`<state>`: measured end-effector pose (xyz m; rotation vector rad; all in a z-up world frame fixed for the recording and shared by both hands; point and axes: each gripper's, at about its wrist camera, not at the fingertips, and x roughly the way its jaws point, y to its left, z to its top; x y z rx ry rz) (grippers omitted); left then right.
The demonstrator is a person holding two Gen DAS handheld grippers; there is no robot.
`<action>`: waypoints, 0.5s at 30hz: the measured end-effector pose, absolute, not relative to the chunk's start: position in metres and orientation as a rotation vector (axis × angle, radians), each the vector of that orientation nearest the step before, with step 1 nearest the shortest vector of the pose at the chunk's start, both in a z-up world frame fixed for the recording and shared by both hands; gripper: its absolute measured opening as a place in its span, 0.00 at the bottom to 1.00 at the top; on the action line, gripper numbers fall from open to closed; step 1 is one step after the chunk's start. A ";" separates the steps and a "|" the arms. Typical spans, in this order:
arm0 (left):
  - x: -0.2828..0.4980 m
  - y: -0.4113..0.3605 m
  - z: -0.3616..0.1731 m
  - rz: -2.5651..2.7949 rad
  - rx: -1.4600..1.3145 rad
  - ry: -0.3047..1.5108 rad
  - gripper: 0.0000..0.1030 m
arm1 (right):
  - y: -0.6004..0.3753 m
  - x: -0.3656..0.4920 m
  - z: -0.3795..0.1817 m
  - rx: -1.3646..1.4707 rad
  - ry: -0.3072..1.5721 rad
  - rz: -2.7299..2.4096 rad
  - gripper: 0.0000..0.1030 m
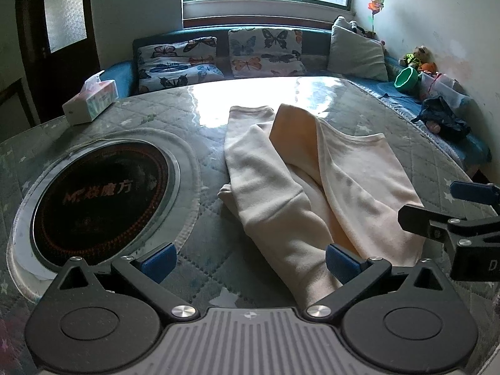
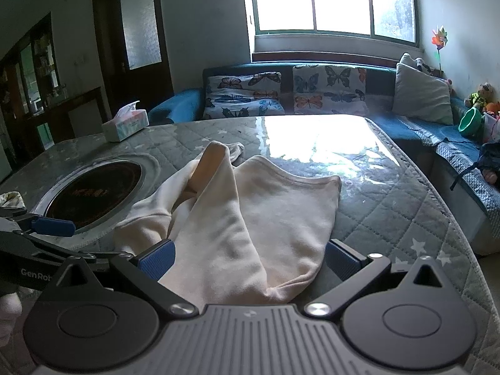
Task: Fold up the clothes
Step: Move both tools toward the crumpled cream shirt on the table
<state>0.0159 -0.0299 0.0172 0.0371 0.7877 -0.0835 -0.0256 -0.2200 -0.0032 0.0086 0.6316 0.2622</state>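
Cream garment (image 1: 300,181) crumpled on quilted table (image 1: 175,109) near sofa (image 1: 312,36).

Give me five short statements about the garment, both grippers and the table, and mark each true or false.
1. The cream garment lies crumpled on the quilted table cover. True.
2. The left gripper is shut on the garment. False: its jaws stand open.
3. The right gripper is open, with cloth lying between its fingers. True.
4. The tissue box sits on the garment. False: it stands apart, at the table's far left.
5. The round inset cooktop lies left of the garment. True.
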 end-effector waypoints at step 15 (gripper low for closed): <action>0.045 -0.028 0.023 -0.076 0.057 0.765 1.00 | -0.211 0.010 0.000 -0.006 0.632 0.277 0.98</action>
